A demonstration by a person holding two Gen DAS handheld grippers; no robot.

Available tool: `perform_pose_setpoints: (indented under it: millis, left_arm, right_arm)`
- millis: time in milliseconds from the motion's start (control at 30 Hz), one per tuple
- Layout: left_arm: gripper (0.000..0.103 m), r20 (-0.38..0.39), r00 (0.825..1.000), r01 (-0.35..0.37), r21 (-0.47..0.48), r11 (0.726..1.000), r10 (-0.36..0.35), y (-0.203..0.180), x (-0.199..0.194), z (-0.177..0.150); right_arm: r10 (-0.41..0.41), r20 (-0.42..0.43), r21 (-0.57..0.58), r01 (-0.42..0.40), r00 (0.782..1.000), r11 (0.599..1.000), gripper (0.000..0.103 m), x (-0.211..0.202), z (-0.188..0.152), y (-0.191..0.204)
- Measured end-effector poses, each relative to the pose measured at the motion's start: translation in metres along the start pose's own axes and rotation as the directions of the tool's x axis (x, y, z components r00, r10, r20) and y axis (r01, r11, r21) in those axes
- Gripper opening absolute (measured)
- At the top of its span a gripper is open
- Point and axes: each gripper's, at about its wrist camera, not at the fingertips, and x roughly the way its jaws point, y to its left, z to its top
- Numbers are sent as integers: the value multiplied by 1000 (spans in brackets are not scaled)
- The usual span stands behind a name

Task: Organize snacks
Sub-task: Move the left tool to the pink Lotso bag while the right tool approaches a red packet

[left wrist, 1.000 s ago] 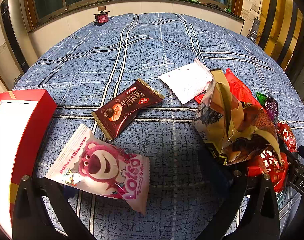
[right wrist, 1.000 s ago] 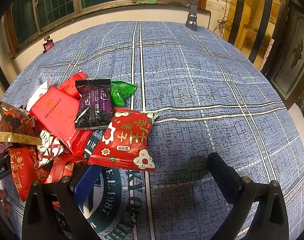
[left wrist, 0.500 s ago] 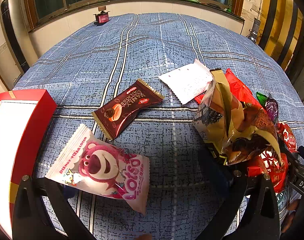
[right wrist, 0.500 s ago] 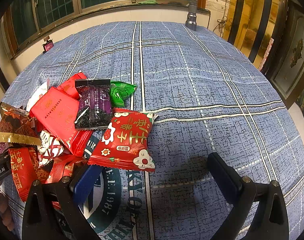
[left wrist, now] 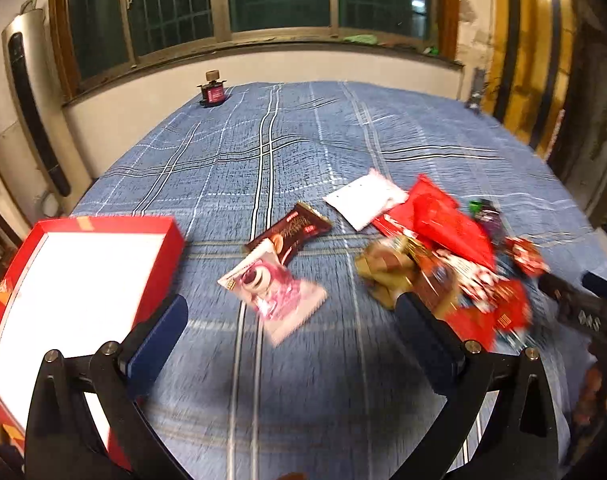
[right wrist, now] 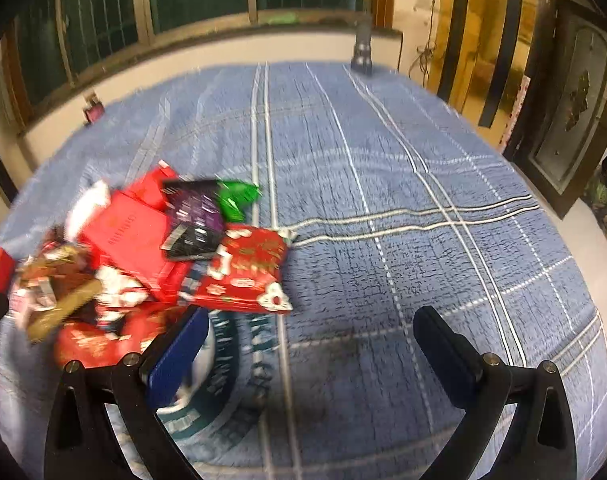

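My left gripper (left wrist: 291,324) is open and empty, raised above the blue plaid cloth (left wrist: 303,152). Just ahead of it lie a pink bear snack pack (left wrist: 273,292) and a brown chocolate pack (left wrist: 289,232). A white-lined red box (left wrist: 75,280) sits at the left, beside the left finger. A heap of red, gold and purple snack packs (left wrist: 443,264) lies at the right. My right gripper (right wrist: 307,340) is open and empty; the same heap (right wrist: 151,248) lies ahead to its left, with a red flowered pack (right wrist: 247,272) nearest.
A white packet (left wrist: 363,200) lies behind the heap. A small dark jar (left wrist: 212,92) stands at the far edge. A grey cylinder (right wrist: 361,54) stands at the far right edge. The other gripper (left wrist: 583,308) shows at the right. Windows and wall lie beyond.
Both grippers have lifted and pulled back from the table, so the snacks look smaller and farther away. The views are blurred by motion. The snacks have not moved.
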Motion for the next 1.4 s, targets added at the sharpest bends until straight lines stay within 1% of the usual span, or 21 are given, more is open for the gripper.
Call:
perform_pose_setpoints:
  millis: [67, 100, 200, 233, 300, 433, 533, 633, 767, 900, 1033, 1167, 1300, 1400]
  left_arm:
    - [103, 11, 1000, 21, -8, 1000, -21, 11, -16, -9]
    - [103, 12, 1000, 25, -9, 1000, -25, 16, -24, -16]
    - [103, 6, 999, 52, 4, 999, -52, 21, -42, -41]
    - [103, 12, 999, 48, 11, 999, -48, 23, -50, -52]
    - [103, 15, 999, 41, 32, 999, -41, 26, -60, -69]
    - [103, -23, 998, 61, 36, 998, -60, 25, -63, -87]
    - [103, -30, 998, 49, 46, 998, -47, 26, -64, -92]
    - [103, -28, 998, 56, 39, 998, -55, 27, -63, -84]
    - [103, -20, 1000, 20, 49, 999, -19, 29, -53, -63]
    - [103, -7, 999, -44, 90, 995, 45, 26, -34, -37]
    - [103, -39, 996, -75, 130, 989, 80, 28, -9, -18]
    - [103, -57, 993, -91, 140, 986, 100, 34, 9, -3]
    - [103, -85, 990, -95, 150, 984, 109, 32, 25, 5]
    - [103, -87, 989, -104, 165, 981, 119, 25, 32, 8]
  right_arm:
    - [44, 61, 3, -44, 997, 999, 103, -20, -6, 3]
    - [82, 95, -6, -82, 992, 997, 103, -31, -12, 7]
    - [147, 127, -31, -144, 981, 989, 103, -50, -23, 18]
    - [172, 129, -44, -168, 977, 985, 103, -55, -29, 23]
    - [197, 128, -63, -191, 972, 980, 103, -59, -40, 32]
    - [201, 96, -110, -191, 975, 975, 103, -61, -54, 50]
    - [196, 81, -158, -181, 977, 971, 103, -63, -64, 55]
    - [153, 80, -180, -137, 985, 974, 103, -61, -65, 52]
    - [129, 57, -136, -120, 990, 983, 103, -54, -52, 34]
    - [166, 24, -63, -164, 986, 984, 103, -42, -36, 24]
    - [193, -21, -35, -193, 981, 981, 103, -24, -21, 31]
    - [191, -61, -47, -194, 980, 980, 102, -6, -12, 42]
    - [200, -71, -47, -203, 977, 978, 102, 3, -12, 46]
    - [205, -72, -38, -208, 976, 977, 102, 8, -12, 45]
